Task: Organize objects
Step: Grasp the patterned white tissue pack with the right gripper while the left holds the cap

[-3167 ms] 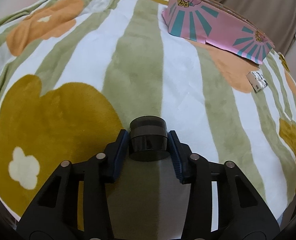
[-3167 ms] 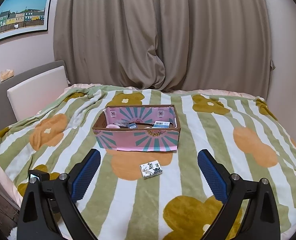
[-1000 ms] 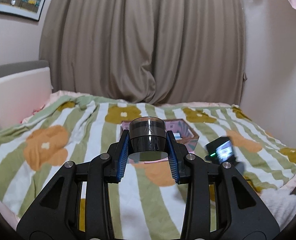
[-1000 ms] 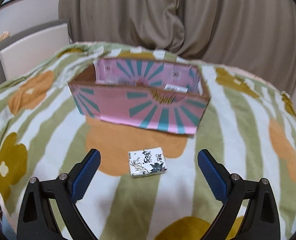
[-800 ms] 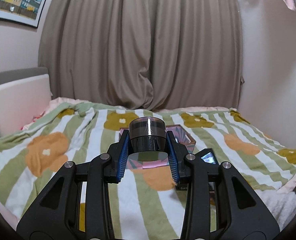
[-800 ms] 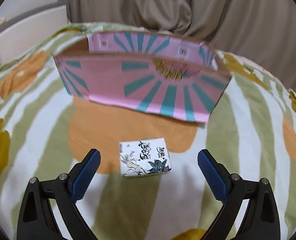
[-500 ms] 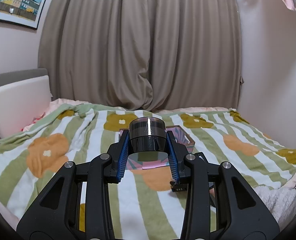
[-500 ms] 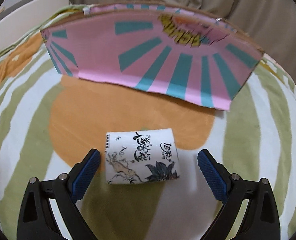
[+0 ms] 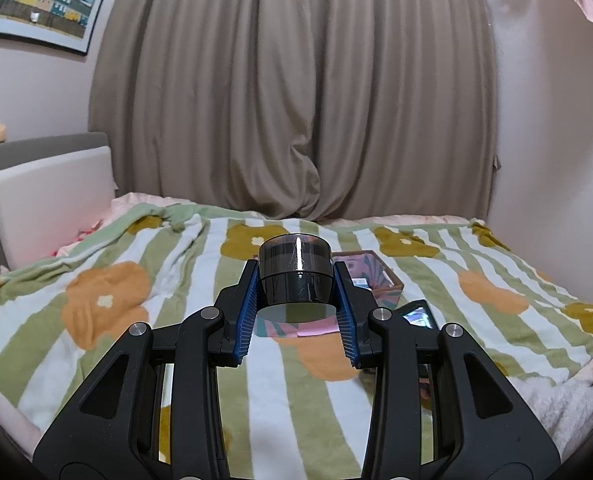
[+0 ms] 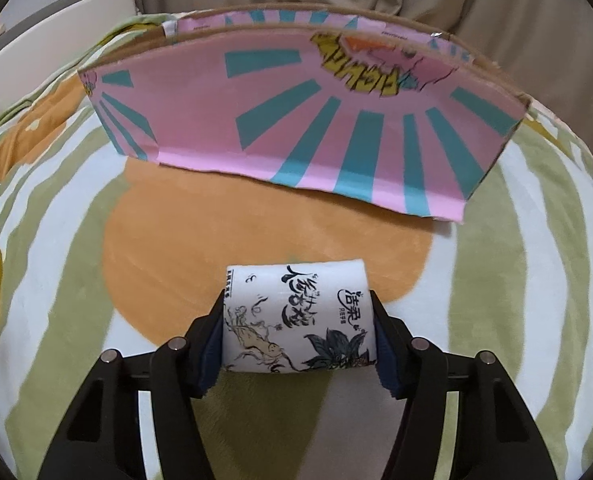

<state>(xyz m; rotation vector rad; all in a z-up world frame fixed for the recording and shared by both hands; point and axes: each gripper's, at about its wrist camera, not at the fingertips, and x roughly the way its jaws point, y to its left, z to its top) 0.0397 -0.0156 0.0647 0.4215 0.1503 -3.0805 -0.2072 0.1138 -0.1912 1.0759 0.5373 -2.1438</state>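
With the right gripper (image 10: 298,344) jaws just closed onto the tissue pack (image 10: 296,320) – mid-blanket (image 10: 56,280), near the pink box (image 10: 304,136) – confirm grip, then lift straight; left gripper (image 9: 295,312) pinches the black jar (image 9: 295,276).

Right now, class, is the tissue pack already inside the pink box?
No, the tissue pack lies on the blanket before the pink box.

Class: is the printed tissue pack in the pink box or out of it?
Out. The tissue pack lies on the blanket before the pink box, between the right gripper's fingers.
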